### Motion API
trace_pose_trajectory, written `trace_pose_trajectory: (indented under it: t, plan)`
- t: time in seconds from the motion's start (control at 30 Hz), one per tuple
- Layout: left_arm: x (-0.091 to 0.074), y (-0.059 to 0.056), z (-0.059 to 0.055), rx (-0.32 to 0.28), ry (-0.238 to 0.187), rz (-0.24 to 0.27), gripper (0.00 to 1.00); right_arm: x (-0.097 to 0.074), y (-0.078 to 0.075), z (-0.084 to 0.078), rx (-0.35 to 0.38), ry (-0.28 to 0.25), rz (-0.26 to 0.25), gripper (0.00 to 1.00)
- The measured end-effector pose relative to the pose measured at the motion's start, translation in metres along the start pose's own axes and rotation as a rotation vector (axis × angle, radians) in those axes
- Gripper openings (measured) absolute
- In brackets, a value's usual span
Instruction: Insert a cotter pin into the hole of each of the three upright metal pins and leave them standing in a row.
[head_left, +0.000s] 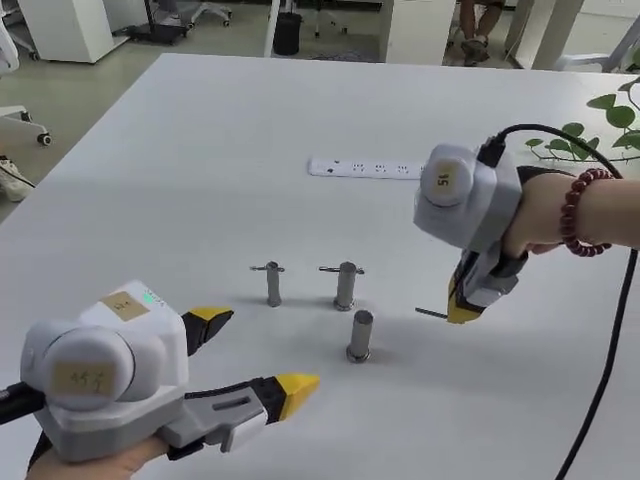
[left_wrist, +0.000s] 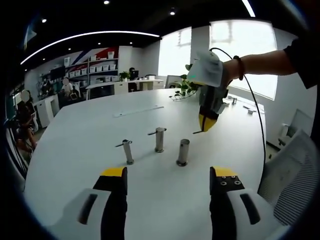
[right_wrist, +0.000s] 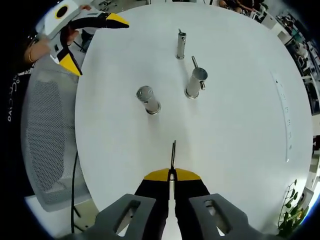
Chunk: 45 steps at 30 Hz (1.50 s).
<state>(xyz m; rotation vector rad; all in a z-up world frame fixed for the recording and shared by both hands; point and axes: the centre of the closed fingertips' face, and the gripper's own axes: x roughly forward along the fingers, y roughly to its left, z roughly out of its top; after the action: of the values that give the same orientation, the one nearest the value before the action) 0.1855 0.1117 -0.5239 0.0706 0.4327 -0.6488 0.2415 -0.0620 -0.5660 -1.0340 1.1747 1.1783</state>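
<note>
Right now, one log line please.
right gripper: shut on cotter pin | left gripper: open | bare pin: upright | cottered pins: two

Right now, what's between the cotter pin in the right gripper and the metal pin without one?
Only bare white table lies between the cotter pin and the empty metal pin, in the right gripper view.
</note>
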Motion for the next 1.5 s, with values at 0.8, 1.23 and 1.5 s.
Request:
trace_pose_trajectory:
  t: [0.8, 1.23, 1.5]
  plan:
    - [0.012, -0.021, 0.005, -0.021, 0.066, -0.107, 0.39, -0.017, 0.027, 0.044, -0.137, -0.188, -0.017, 0.00]
    - [0.021, -0.038, 0.008, -0.165, 0.073, -0.192, 0.27, -0.016, 0.055, 0.070, -0.225, -0.297, -0.011, 0.00]
    - [0.028, -0.043, 0.010, -0.253, 0.071, -0.201, 0.19, -0.013, 0.067, 0.084, -0.258, -0.360, -0.011, 0.00]
